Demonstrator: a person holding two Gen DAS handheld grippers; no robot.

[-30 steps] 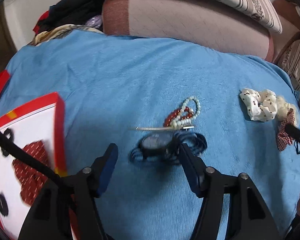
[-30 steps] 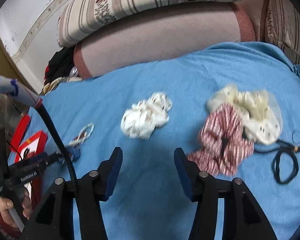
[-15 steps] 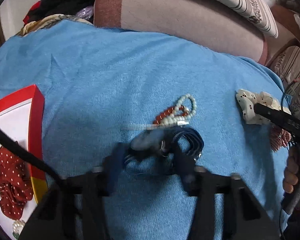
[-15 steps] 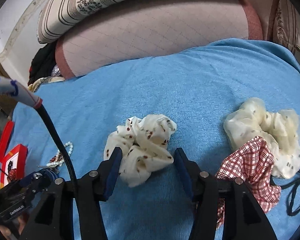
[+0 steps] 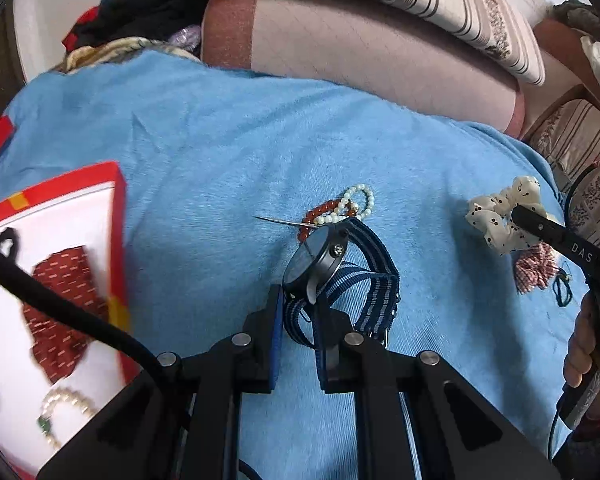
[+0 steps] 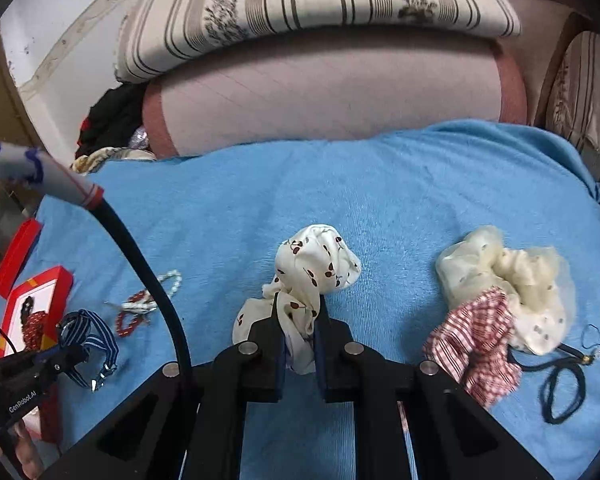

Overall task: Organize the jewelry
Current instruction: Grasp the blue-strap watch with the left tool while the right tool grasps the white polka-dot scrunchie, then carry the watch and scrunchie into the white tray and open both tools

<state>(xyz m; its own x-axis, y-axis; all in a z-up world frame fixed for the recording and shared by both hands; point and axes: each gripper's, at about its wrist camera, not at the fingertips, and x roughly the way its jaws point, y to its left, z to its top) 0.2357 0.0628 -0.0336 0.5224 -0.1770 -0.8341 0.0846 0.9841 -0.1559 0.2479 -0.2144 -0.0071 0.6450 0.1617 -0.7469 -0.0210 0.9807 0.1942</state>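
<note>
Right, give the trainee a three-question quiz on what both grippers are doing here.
1. True or false: the left gripper is shut on the watch.
2. What does the right gripper hold? A) checked scrunchie B) cherry-print scrunchie C) black hair tie
3. Fill in: the red and white bead bracelets lie on the ____ blanket.

Key: 1 true, it pinches the striped strap; 2 B; 3 blue.

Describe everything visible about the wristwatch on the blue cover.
The wristwatch has a round dark metal case with a side crown and a navy fabric strap striped in lighter blue. The left tool is shut on the strap beside the case, tipping the case up on edge. The strap's loops trail onto the blue cover. Just beyond it lie a red bead bracelet and a pearl bracelet.
</note>
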